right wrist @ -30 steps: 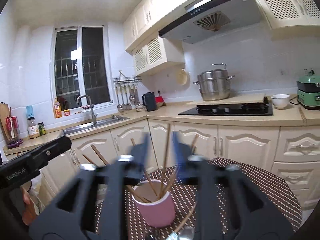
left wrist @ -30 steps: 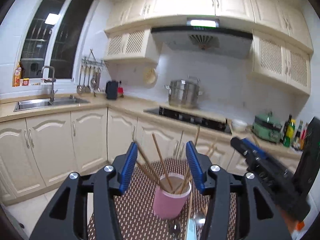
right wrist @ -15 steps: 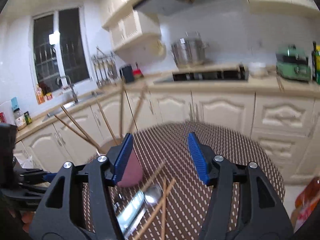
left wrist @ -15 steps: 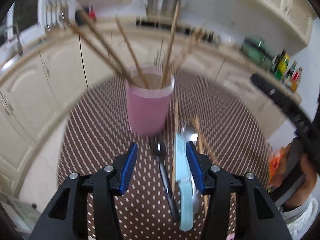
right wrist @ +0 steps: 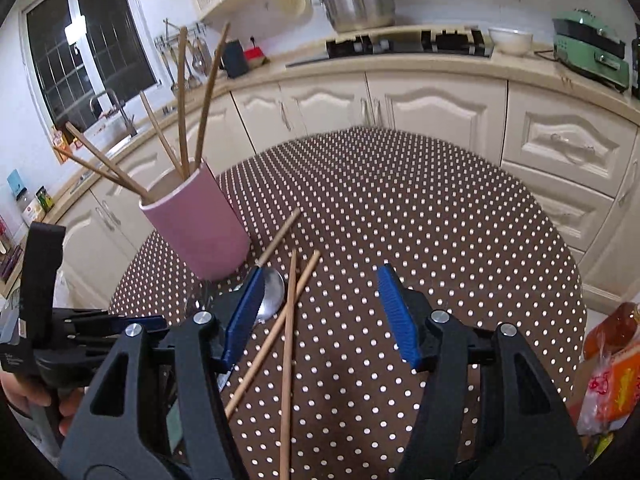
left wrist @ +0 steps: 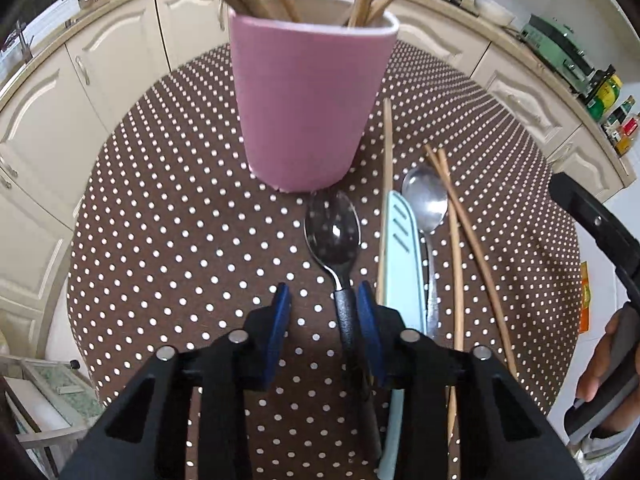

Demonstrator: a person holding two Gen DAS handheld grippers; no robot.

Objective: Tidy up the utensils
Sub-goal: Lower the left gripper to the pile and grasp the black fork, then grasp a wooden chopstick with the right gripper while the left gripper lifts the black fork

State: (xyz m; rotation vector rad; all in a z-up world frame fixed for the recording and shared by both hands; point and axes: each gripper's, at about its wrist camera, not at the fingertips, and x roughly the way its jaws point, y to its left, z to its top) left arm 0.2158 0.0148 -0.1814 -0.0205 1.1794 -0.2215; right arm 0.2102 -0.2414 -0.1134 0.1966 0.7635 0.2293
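Note:
A pink cup (left wrist: 308, 104) holding several wooden chopsticks stands on the dotted tablecloth (left wrist: 180, 220). In front of it lies a black-handled spoon (left wrist: 333, 232). Its handle sits between the fingers of my left gripper (left wrist: 322, 312), against the right pad; the jaws are closing and the left pad is still apart from it. Beside it lie a pale blue knife (left wrist: 400, 264), a silver spoon (left wrist: 426, 204) and loose chopsticks (left wrist: 454, 248). My right gripper (right wrist: 322, 312) hangs open over two crossed chopsticks (right wrist: 292, 312), with the pink cup (right wrist: 200, 224) to its left.
The round table (right wrist: 440, 200) ends close on every side, with cream cabinets (right wrist: 432, 100) behind. An orange packet (right wrist: 612, 368) lies at the table's right edge. A steel pot (right wrist: 360, 0) and a green appliance (right wrist: 588, 48) stand on the counter.
Both grippers tipped down from facing the kitchen toward the table. The left one sank over the black spoon's handle and its jaws narrowed. The right one came down over the crossed chopsticks.

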